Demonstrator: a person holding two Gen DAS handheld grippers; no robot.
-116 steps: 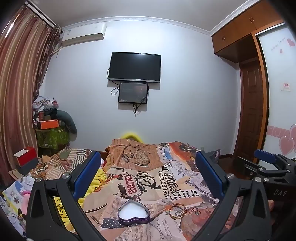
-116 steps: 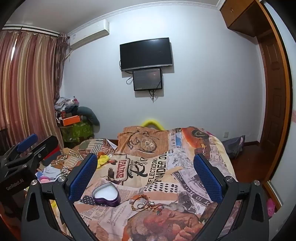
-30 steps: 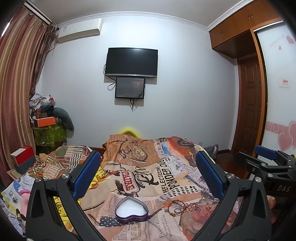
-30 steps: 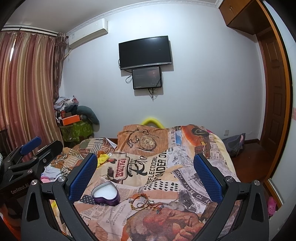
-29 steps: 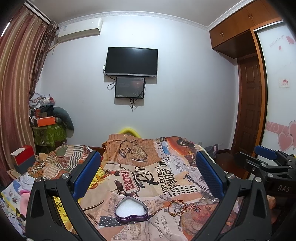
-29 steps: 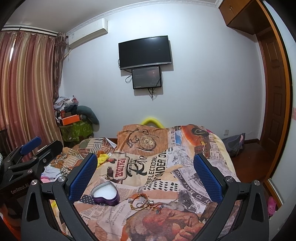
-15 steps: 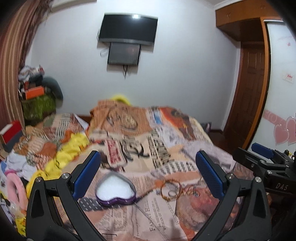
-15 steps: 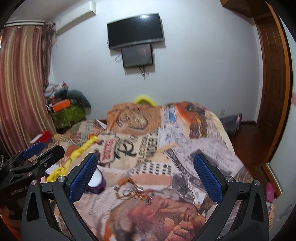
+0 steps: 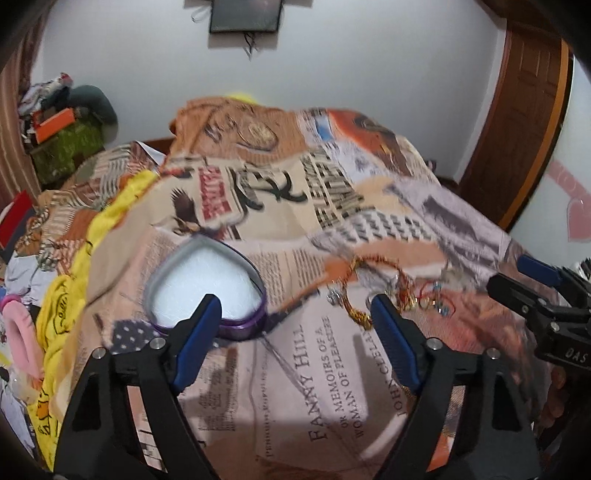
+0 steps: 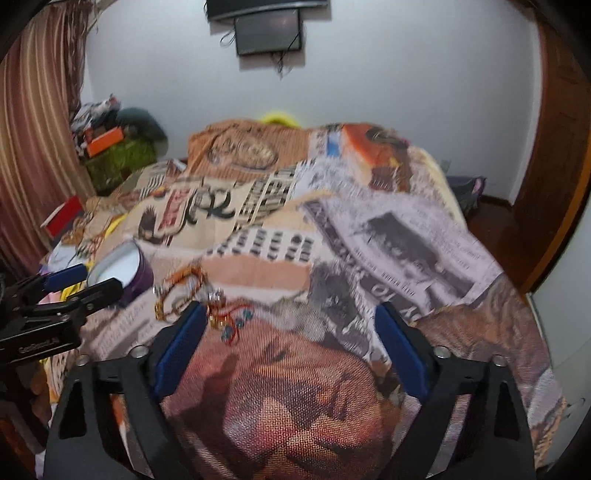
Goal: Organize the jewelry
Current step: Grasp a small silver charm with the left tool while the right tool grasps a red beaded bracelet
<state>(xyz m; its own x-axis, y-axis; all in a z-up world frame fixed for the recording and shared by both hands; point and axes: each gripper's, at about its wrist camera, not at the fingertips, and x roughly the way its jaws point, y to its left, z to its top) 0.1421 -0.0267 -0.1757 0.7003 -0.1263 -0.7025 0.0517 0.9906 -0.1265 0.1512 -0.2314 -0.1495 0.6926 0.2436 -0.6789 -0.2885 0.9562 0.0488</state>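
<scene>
A purple heart-shaped box (image 9: 207,284) with a white lining lies open on the printed bedspread (image 9: 314,369); the right wrist view shows the box (image 10: 125,269) at its left. Just right of it lies a tangle of bracelets and chains (image 9: 388,291), also in the right wrist view as the jewelry tangle (image 10: 195,295). My left gripper (image 9: 295,314) hovers over the bedspread between box and jewelry, its jaws closing with only cloth behind them. My right gripper (image 10: 288,325) hangs to the right of the jewelry, jaws also closing on nothing.
A yellow cloth (image 9: 74,277) and a pink ring-shaped item (image 9: 18,328) lie at the bed's left side. A cluttered stand (image 9: 62,140) is by the curtain (image 10: 33,147). A wooden door (image 9: 517,129) stands at the right, a screen (image 10: 269,33) on the far wall.
Both grippers have tipped downward and dropped toward the bed, so box and jewelry now loom larger. The jaws of both have narrowed from their widest.
</scene>
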